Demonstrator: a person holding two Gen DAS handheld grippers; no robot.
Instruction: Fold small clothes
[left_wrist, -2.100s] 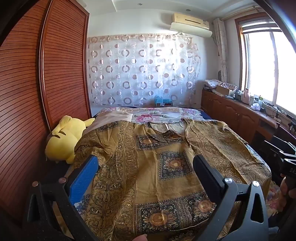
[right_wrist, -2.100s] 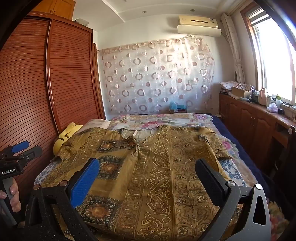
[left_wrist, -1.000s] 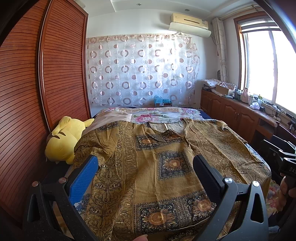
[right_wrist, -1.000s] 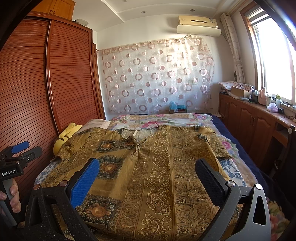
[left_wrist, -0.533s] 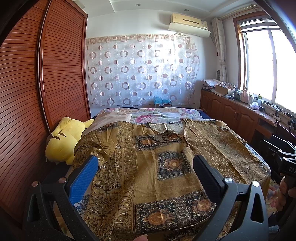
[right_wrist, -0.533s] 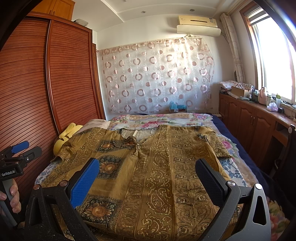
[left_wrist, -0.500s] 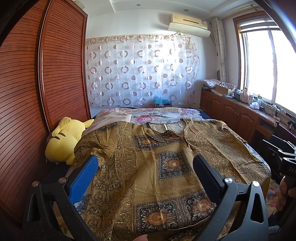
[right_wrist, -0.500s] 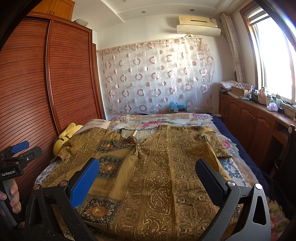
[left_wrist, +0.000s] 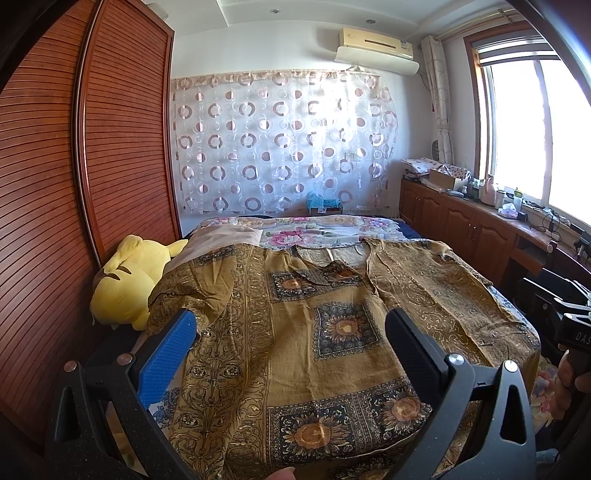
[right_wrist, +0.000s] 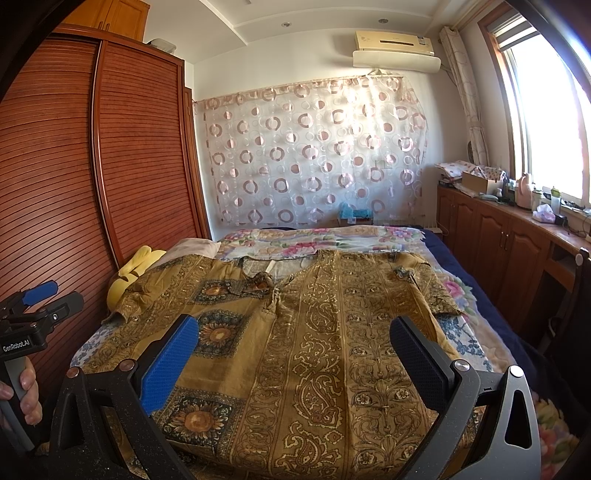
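A: Where is the garment?

B: A mustard patterned shirt (left_wrist: 295, 332) lies spread flat on the bed (right_wrist: 476, 306), collar away from the cameras. The left tool (left_wrist: 291, 328) and right tool (right_wrist: 295, 332) each hover above its near hem, fingers spread wide, gripping nothing.

A: And the room?

B: A yellow plush toy (left_wrist: 125, 280) sits just beside the shirt's left sleeve, against a slatted wooden wardrobe (left_wrist: 74, 184). A circle-print curtain (right_wrist: 314, 155) hangs behind the bed; low cabinets (right_wrist: 517, 240) run under a bright window.
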